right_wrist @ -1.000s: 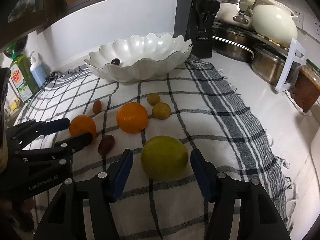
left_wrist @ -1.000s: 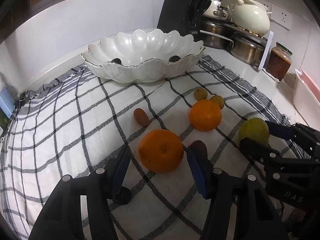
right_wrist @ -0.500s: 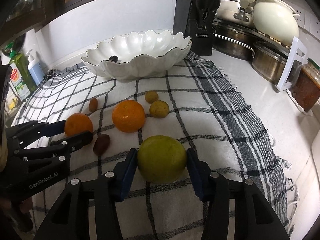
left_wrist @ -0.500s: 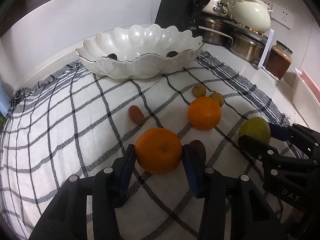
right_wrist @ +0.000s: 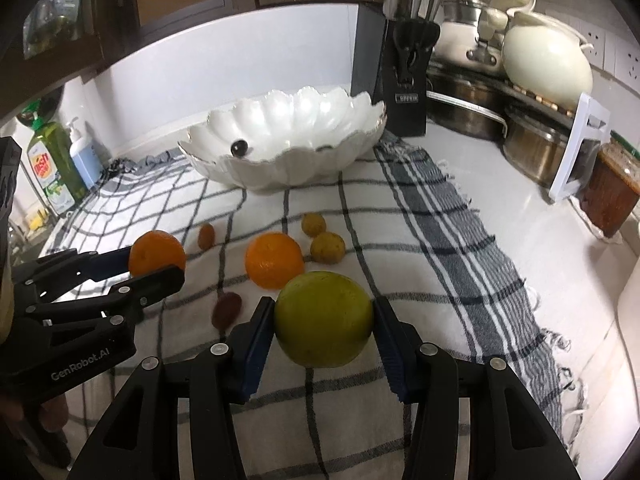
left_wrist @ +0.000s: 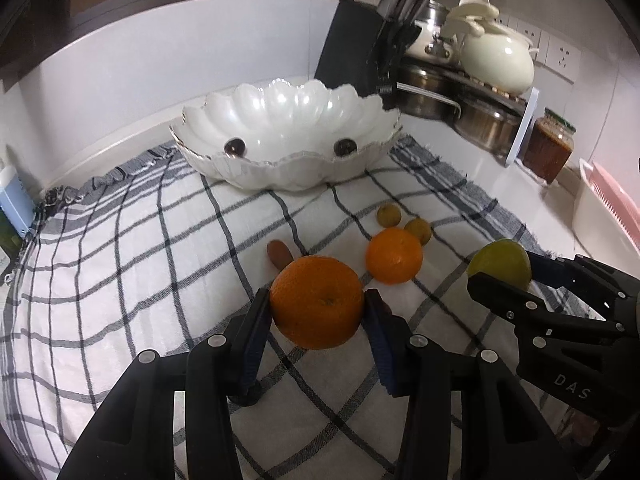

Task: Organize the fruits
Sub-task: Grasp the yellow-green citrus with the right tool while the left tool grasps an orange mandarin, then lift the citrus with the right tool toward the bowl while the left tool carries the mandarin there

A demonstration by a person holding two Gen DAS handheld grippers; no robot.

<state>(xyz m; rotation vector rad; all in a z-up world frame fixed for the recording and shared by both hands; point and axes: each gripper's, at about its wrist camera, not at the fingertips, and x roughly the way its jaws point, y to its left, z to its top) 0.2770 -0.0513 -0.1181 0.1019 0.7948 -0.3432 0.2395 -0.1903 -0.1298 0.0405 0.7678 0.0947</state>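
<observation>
Orange fruits [left_wrist: 394, 255], two; green one [right_wrist: 324, 319]; both grippers full.

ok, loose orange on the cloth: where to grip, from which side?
Grip the orange across its widest middle, fingers left and right, coming from the near side. It is round, so only the equator holds. Two small yellow fruits crowd its far right; a brown fruit lies near-left.

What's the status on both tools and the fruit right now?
Left tool shut on orange. Right tool shut on green citrus. White bowl ahead, path unobstructed; other fruit on cloth.
</observation>
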